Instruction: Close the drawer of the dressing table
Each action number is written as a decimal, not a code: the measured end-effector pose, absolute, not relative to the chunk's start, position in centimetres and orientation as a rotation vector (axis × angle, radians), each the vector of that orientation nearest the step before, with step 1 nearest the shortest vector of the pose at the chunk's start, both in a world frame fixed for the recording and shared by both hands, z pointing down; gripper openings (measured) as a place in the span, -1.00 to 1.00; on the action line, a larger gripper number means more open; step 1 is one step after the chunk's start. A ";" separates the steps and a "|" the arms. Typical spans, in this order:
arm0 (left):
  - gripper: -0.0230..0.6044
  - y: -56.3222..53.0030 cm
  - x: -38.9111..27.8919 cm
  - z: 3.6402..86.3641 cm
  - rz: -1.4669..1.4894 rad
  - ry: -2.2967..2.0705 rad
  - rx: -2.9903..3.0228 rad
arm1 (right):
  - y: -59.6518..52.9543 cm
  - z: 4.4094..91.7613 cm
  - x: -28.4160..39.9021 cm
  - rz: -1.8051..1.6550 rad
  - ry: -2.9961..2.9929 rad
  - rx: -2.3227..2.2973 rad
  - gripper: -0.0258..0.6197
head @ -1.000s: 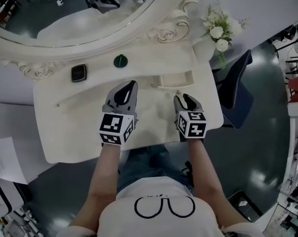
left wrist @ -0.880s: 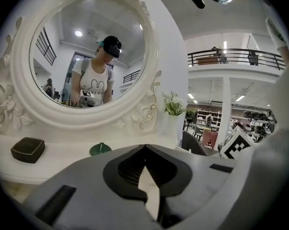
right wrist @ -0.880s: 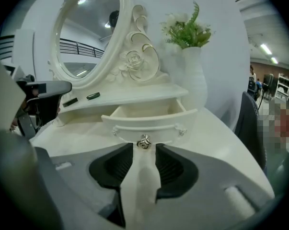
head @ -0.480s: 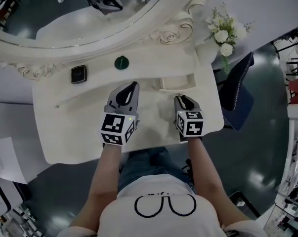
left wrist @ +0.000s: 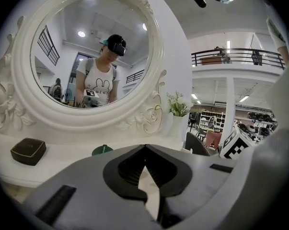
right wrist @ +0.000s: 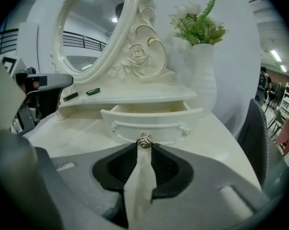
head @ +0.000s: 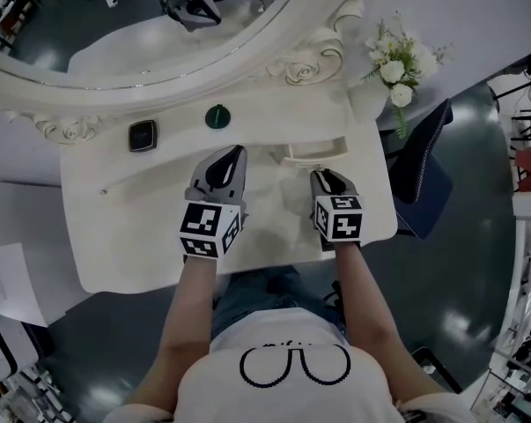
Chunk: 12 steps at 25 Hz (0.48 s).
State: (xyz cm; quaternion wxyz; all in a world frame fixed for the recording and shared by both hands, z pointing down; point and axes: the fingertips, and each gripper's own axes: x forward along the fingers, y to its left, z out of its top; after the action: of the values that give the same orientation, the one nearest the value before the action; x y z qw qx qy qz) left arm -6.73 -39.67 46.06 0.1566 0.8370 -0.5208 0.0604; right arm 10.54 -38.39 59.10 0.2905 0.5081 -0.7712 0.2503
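— Where's the drawer (right wrist: 151, 115)?
— Standing pulled out of the dressing table (head: 115, 236). The right gripper (right wrist: 144, 147) has just been closing its jaws and now pinches the knob (right wrist: 144, 140). The left gripper (left wrist: 145, 150) hovers, jaws together, holding nothing

the left hand-held gripper (left wrist: 144, 148) has its grey jaws meeting at the tips, with nothing between them. beyond them lies the white bench (left wrist: 58, 158), carrying a small black square box (left wrist: 28, 150) at the left and a dark green round object (left wrist: 102, 150) nearer the middle. behind stands a round mirror in a carved white frame (left wrist: 156, 61), reflecting a person in a white t-shirt (left wrist: 100, 83). a white vase of pale flowers (left wrist: 176, 127) stands just right of the frame.
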 end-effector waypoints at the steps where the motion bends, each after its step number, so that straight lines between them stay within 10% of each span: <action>1: -0.93 -39.7 -6.8 46.0 0.173 -1.496 2.394 | -38.6 59.1 10.5 0.668 -2.057 1.352 -0.63; 12: -0.93 -40.4 -7.8 45.5 0.168 -1.537 2.375 | -41.1 59.4 10.0 0.690 -2.053 1.333 -0.63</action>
State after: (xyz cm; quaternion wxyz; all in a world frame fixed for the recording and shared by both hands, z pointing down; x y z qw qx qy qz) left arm -7.83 -40.39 45.48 0.1532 0.8282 -0.5359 0.0585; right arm 10.00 -41.12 59.42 0.2948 0.5008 -0.7715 0.2591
